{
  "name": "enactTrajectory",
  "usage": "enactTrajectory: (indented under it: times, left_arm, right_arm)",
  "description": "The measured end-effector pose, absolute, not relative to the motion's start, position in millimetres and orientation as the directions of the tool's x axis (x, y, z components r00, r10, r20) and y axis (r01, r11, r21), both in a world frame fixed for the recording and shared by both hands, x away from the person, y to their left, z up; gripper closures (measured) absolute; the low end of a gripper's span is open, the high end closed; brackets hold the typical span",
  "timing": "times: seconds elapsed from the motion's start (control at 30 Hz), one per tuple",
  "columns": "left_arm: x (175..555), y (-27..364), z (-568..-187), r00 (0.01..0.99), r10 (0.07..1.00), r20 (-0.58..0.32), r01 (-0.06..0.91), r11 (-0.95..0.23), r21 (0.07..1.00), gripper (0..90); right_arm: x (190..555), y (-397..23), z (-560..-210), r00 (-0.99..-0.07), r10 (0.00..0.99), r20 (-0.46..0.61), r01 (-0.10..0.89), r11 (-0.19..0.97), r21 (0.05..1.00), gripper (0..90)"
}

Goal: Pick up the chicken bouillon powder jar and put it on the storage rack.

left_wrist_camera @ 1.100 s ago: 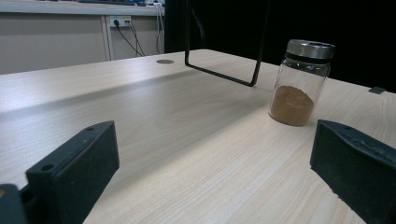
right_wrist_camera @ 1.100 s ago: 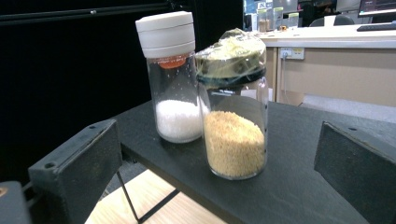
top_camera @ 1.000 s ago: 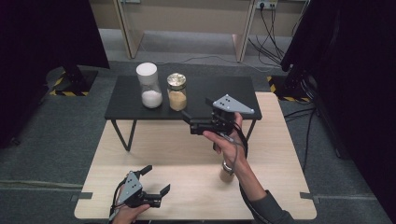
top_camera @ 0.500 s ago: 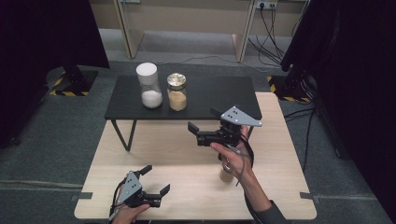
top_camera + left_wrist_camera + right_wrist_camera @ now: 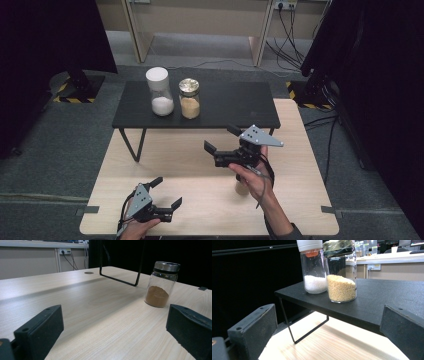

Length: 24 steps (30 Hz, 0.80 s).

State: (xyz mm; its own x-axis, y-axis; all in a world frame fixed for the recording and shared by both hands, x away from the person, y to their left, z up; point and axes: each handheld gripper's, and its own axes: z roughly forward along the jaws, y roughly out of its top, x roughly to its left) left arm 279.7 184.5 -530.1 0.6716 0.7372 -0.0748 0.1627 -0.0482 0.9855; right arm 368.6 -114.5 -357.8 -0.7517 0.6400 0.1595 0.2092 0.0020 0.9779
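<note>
**Q:** So, what has just changed on the table?

**A:** The right gripper (image 5: pixel 223 139) has pulled back from the black shelf (image 5: pixel 240 102) over the last second and now hangs above the wooden table (image 5: pixel 190 150), with its jaws spread wide and nothing between them. Its own view looks at two jars on the shelf: a white-lidded jar (image 5: pixel 312 267) of white grains and, just beside it, a jar of yellow grains (image 5: pixel 341 271).

**Q:** And the other hand?

**A:** The left gripper (image 5: pixel 166 192) rests low near the front edge of the table, where it was a second ago, also wide open and empty. Its view looks across at a third jar, the brown-powder jar (image 5: pixel 162 283), standing upright on the wooden table. From above, that jar (image 5: pixel 242 187) is mostly hidden under the right hand (image 5: pixel 250 172).

**Q:** What does that mean for the work?

**A:** Probably the yellow jar was just set on the shelf, and the brown-powder jar goes next.
</note>
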Motion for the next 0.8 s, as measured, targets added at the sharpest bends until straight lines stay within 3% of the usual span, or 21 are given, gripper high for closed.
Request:
enactTrajectory:
  times: [0.8]
  left_arm:
    - [279.8, 184.3, -530.3, 0.672, 0.737, -0.075, 0.163, -0.049, 0.985, 0.6]
  right_arm:
    - [351.8, -127.2, -384.2, -0.755, 0.628, 0.189, 0.231, -0.015, 0.973, 1.3]
